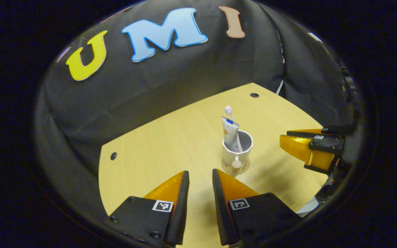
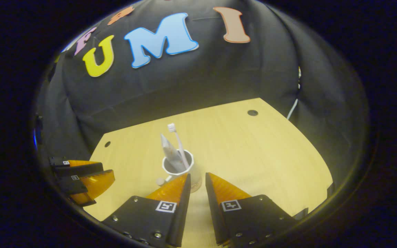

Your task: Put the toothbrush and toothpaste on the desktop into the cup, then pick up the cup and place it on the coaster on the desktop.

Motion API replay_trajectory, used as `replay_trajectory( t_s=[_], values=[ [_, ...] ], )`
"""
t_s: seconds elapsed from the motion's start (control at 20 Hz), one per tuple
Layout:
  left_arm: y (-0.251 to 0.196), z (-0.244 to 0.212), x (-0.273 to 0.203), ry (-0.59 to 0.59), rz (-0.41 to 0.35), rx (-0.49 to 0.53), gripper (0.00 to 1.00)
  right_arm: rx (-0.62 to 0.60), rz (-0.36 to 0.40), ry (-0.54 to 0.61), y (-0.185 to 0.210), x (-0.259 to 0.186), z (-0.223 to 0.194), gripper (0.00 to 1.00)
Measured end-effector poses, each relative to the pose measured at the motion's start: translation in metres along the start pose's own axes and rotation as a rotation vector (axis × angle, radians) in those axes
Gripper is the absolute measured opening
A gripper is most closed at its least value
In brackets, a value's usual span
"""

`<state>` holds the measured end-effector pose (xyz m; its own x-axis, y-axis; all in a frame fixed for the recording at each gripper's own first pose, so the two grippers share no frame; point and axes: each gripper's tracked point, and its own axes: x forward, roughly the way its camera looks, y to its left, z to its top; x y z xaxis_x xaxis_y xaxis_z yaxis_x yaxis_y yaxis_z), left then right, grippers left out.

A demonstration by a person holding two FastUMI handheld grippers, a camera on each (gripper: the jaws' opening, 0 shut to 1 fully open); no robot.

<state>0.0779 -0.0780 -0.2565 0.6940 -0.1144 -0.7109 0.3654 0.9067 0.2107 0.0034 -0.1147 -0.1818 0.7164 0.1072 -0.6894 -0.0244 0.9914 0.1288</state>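
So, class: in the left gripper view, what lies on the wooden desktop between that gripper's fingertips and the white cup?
Nothing: bare wood separates the left gripper from the white cup.

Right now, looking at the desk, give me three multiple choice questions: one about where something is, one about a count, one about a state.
1. Where is the toothbrush?
A. flat on the desk
B. standing in the cup
C. between gripper fingers

2. How many items stand in the cup?
A. none
B. one
C. two

3. How does the left gripper stand?
A. shut on the cup
B. open, holding nothing
C. shut on the toothpaste

Answers: B, its head rises above the rim; C, toothbrush and toothpaste both stick out; B, a gap shows between its fingers, short of the cup.
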Motion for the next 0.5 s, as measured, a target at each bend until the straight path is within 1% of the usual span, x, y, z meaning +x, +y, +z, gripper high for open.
replay_trajectory(
  t_s=[0.05, 0.1, 0.2, 0.25, 0.3, 0.35, 0.4, 0.45, 0.5],
  values=[
    [0.0, 0.003, -0.006, -0.034, 0.028, -0.016, 0.51, -0.029, 0.026, -0.019, 0.011, -0.005, 0.009, 0.33],
    [-0.001, 0.005, -0.013, -0.074, 0.055, -0.039, 0.51, -0.052, 0.052, -0.04, 0.021, -0.013, 0.014, 0.33],
    [0.003, 0.01, -0.028, -0.139, 0.099, -0.087, 0.39, -0.09, 0.094, -0.083, 0.036, -0.027, 0.024, 0.33],
    [0.004, 0.012, -0.035, -0.169, 0.117, -0.114, 0.51, -0.107, 0.112, -0.102, 0.043, -0.032, 0.03, 0.33],
    [0.005, 0.014, -0.042, -0.199, 0.136, -0.14, 0.51, -0.124, 0.129, -0.121, 0.049, -0.038, 0.037, 0.33],
    [0.005, 0.013, -0.049, -0.23, 0.157, -0.167, 0.45, -0.14, 0.143, -0.137, 0.055, -0.043, 0.042, 0.33],
    [0.006, 0.014, -0.056, -0.258, 0.174, -0.185, 0.45, -0.154, 0.155, -0.157, 0.061, -0.048, 0.048, 0.33],
    [0.009, 0.013, -0.064, -0.297, 0.197, -0.205, 0.51, -0.167, 0.164, -0.177, 0.064, -0.055, 0.053, 0.33],
    [0.012, 0.013, -0.069, -0.335, 0.221, -0.22, 0.51, -0.181, 0.169, -0.2, 0.065, -0.062, 0.059, 0.33]
  ],
)
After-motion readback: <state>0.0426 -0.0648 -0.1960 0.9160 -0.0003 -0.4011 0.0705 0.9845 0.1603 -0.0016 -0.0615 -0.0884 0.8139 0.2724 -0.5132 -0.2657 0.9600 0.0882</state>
